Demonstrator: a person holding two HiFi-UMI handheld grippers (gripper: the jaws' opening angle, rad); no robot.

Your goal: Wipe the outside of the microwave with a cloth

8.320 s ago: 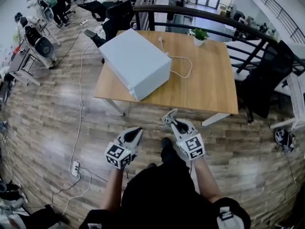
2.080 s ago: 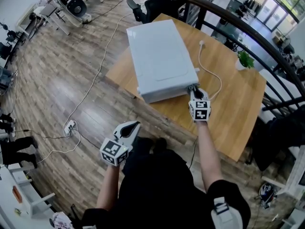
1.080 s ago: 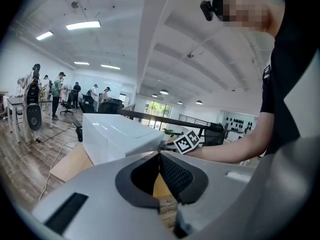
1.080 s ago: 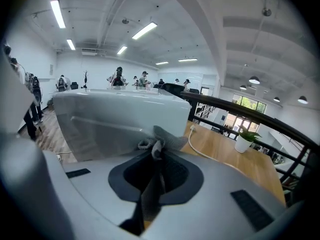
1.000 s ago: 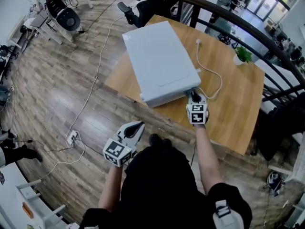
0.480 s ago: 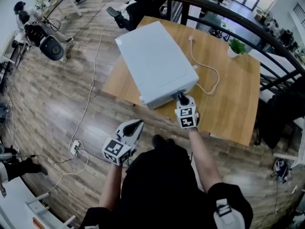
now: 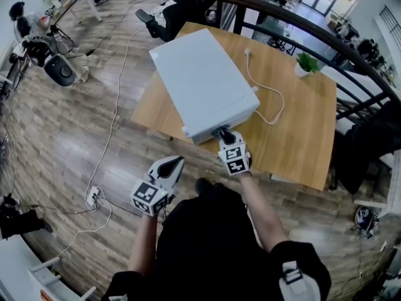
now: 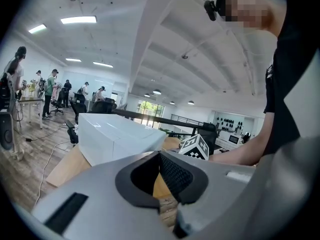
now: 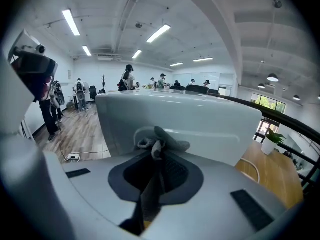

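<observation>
The white microwave sits on a wooden table, its near side facing me. My right gripper is shut on a grey cloth and holds it against that near side, about midway along its lower edge. In the right gripper view the microwave's white wall fills the space just past the cloth. My left gripper hangs low over the floor in front of the table, shut and holding nothing. From the left gripper view, the microwave stands ahead to the left.
A white power cord loops over the table right of the microwave, and a small potted plant stands at the far edge. A dark railing runs behind. A power strip and cable lie on the wood floor at left.
My right gripper has slid the cloth leftward along the microwave's near side, from the right corner toward the middle. The left gripper has stayed low beside me.
</observation>
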